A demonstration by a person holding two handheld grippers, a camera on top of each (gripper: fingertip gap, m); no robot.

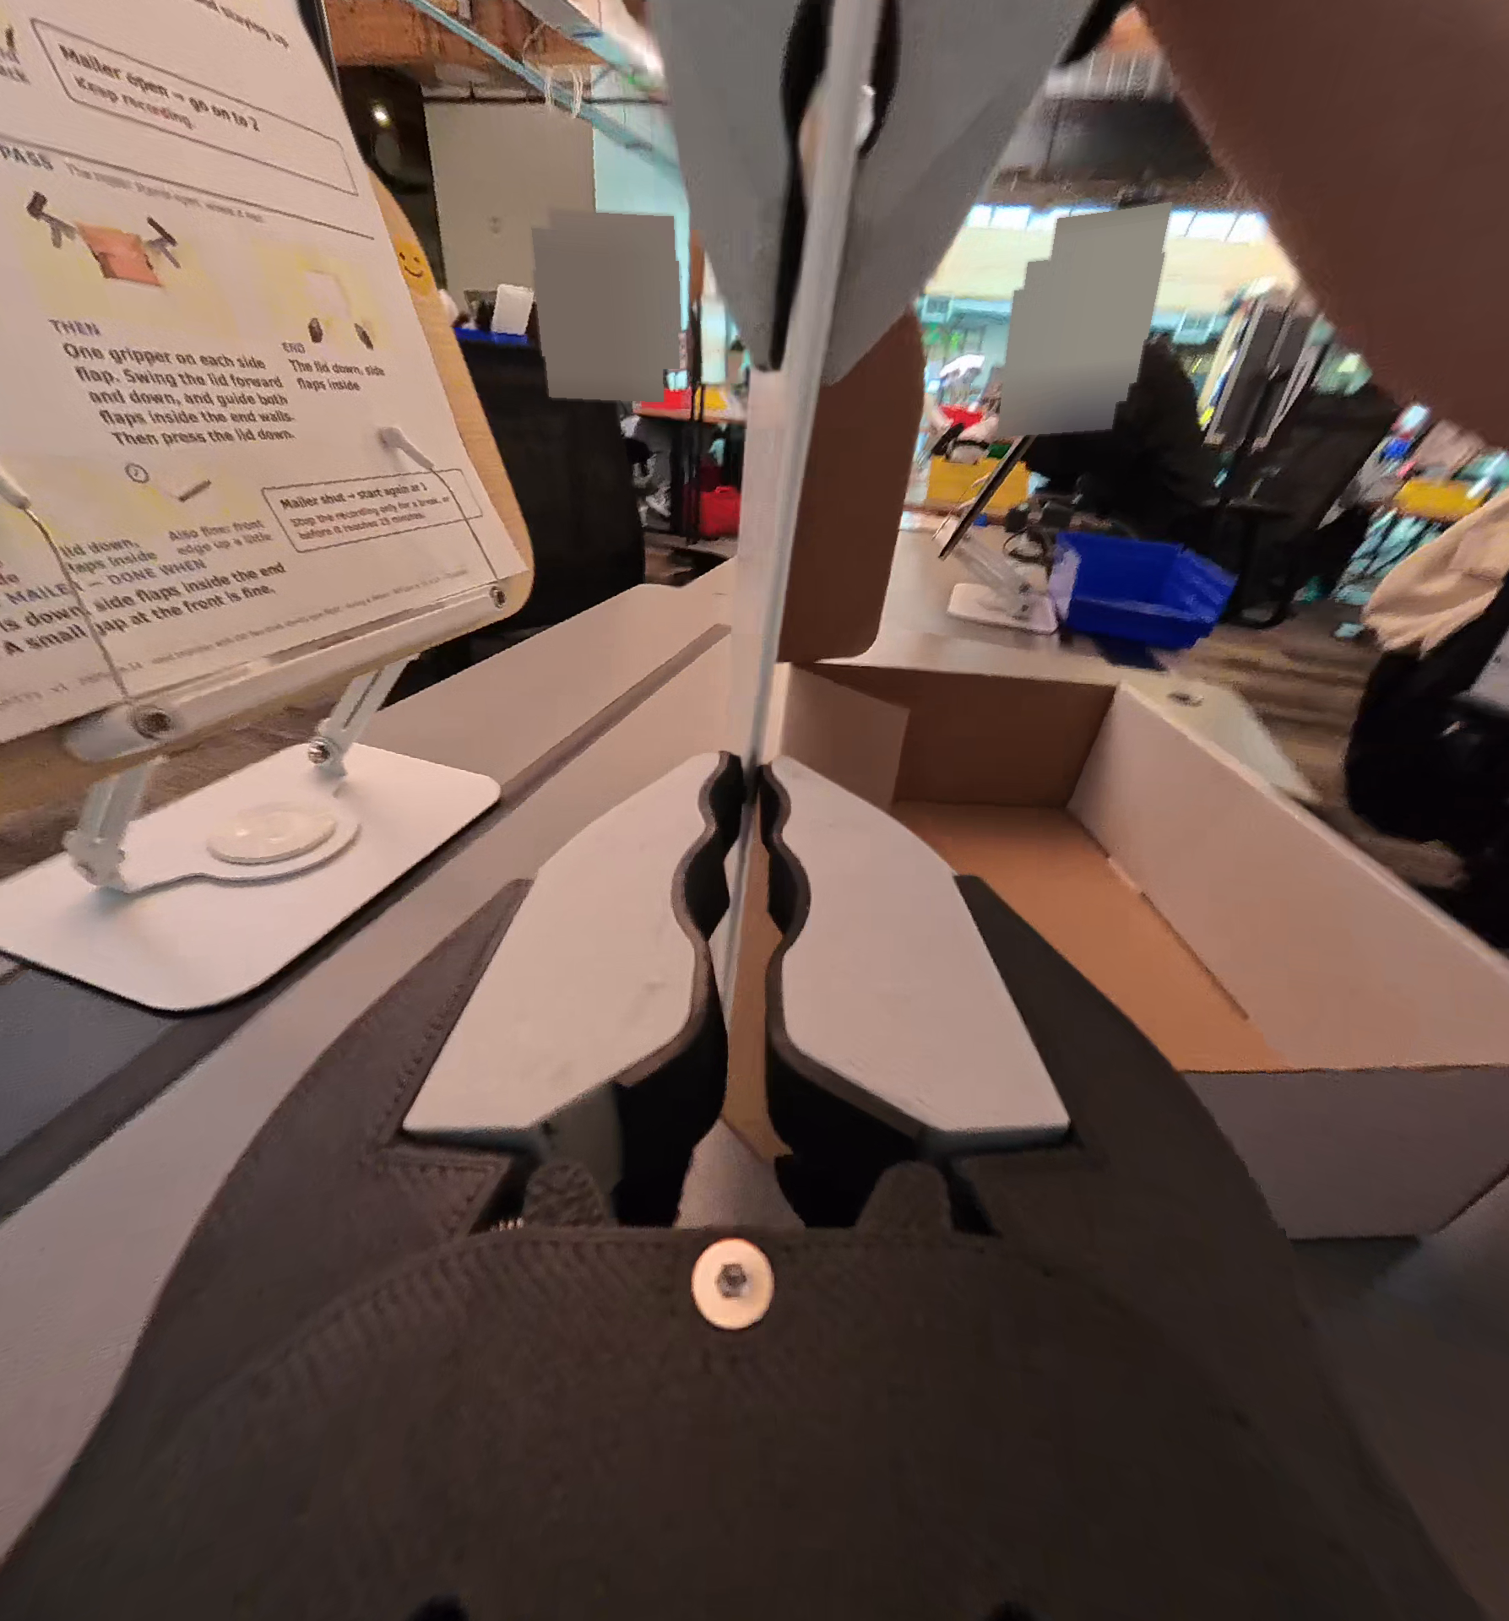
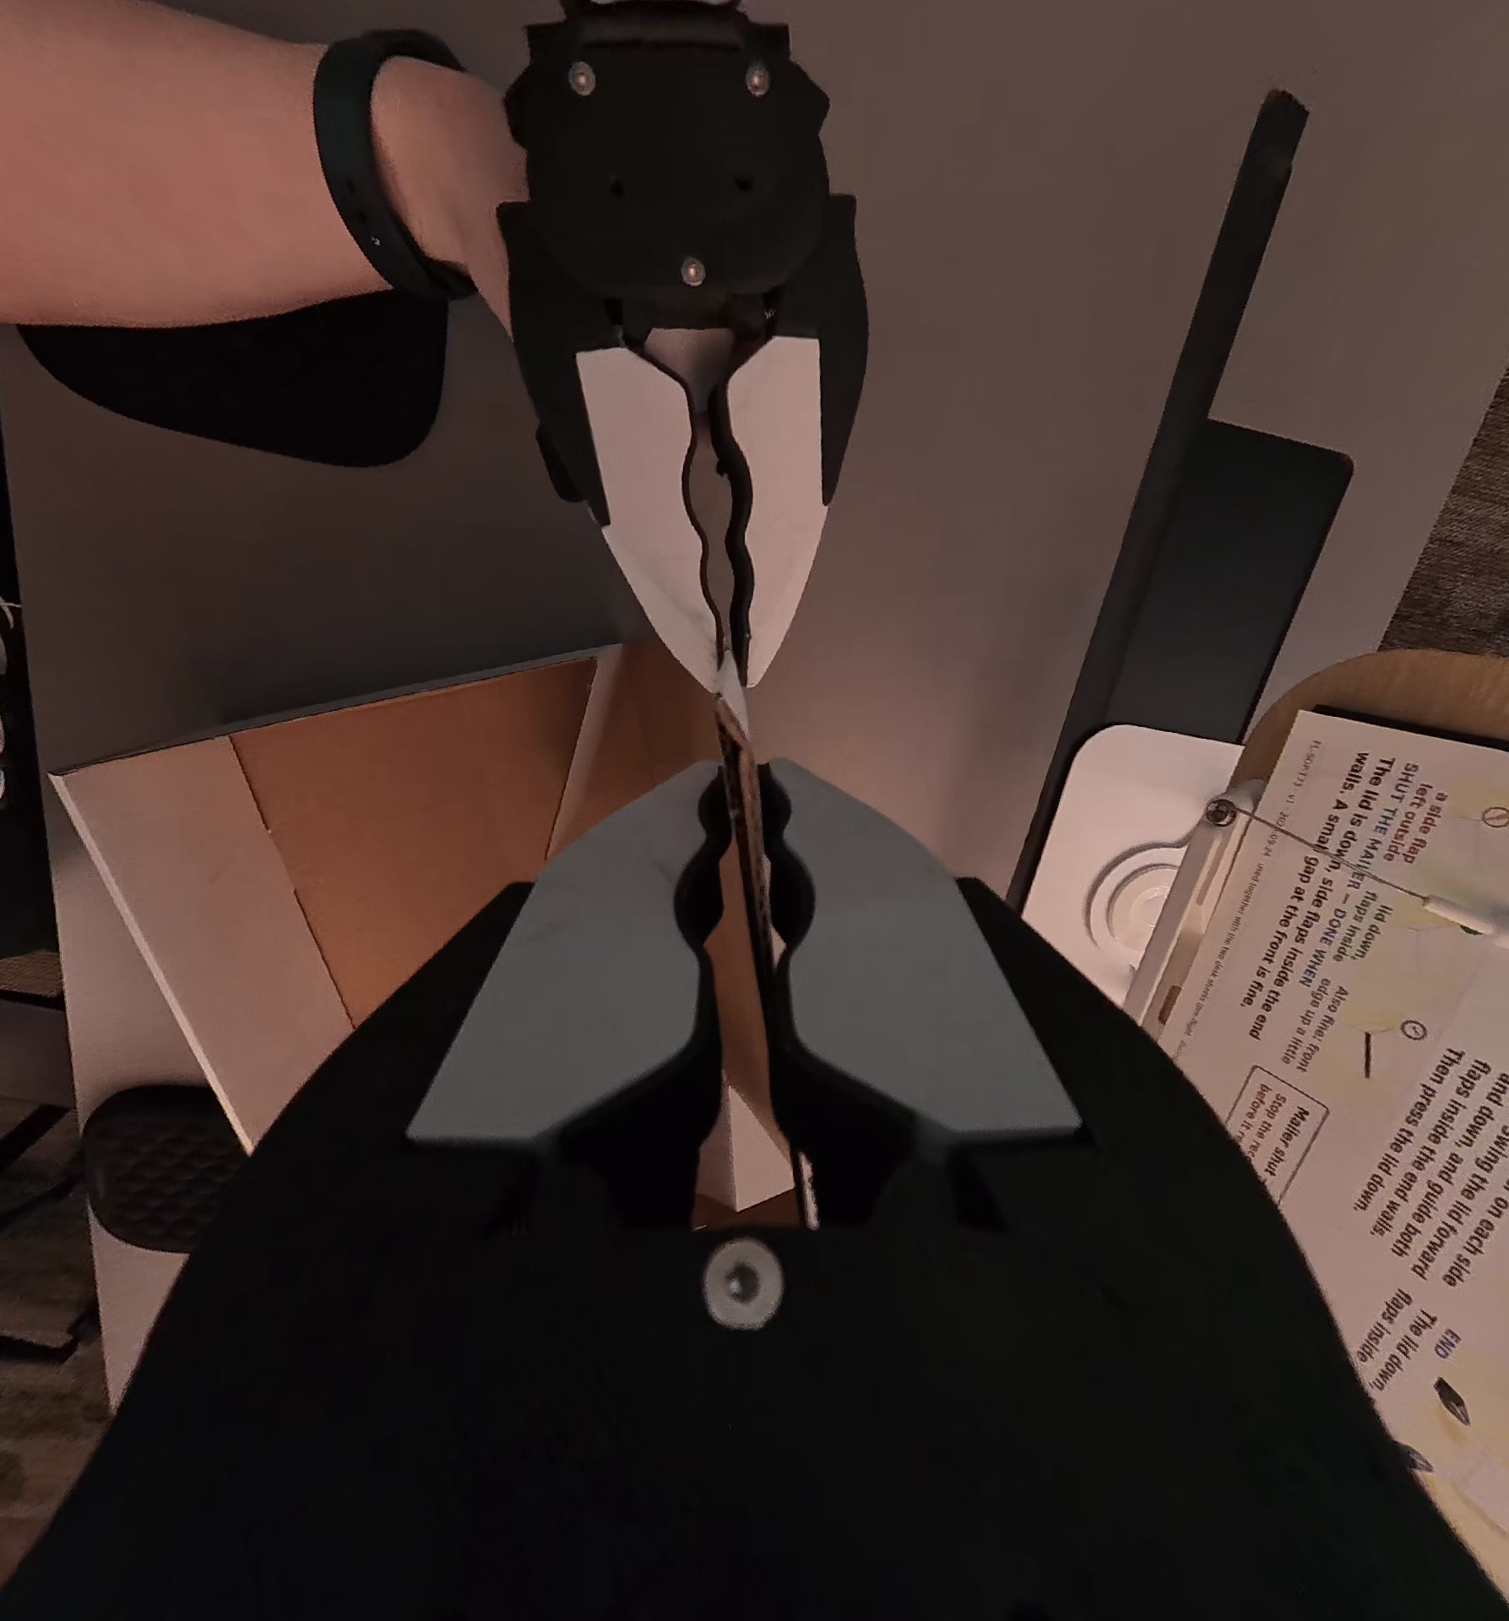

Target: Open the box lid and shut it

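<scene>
On the pale grey bench (image 1: 557, 667), left side: an instruction sheet (image 1: 163, 351) on a tilted white stand (image 1: 233, 886), its top and left cut off by the picture's edge. A dark groove runs along the bench toward the back.

Centre: the left claw (image 1: 743, 776) is closed edge-on over the raised box lid (image 1: 786, 491), the thin card pinched between its fingers. Coming down from the top edge, the right claw (image 1: 772, 360) grips the same lid from above; its body is out of view here.

Right: the open box (image 1: 1259, 912), white outside and brown inside, sits just beside the left claw, its near corner running off the picture. Beyond the bench edge, a cluttered workroom: a blue bin (image 1: 1137, 588), a second stand, yellow crates, all blurred.

Right wrist view, looking down: the right claw (image 2: 746, 776) is clamped on the lid's edge (image 2: 746, 842), tip to tip with the left claw (image 2: 730, 675). A bare forearm with a black wristband (image 2: 373, 167) holds the left claw. The box interior (image 2: 400, 842) is dim and the claw body hides its lower part.
</scene>
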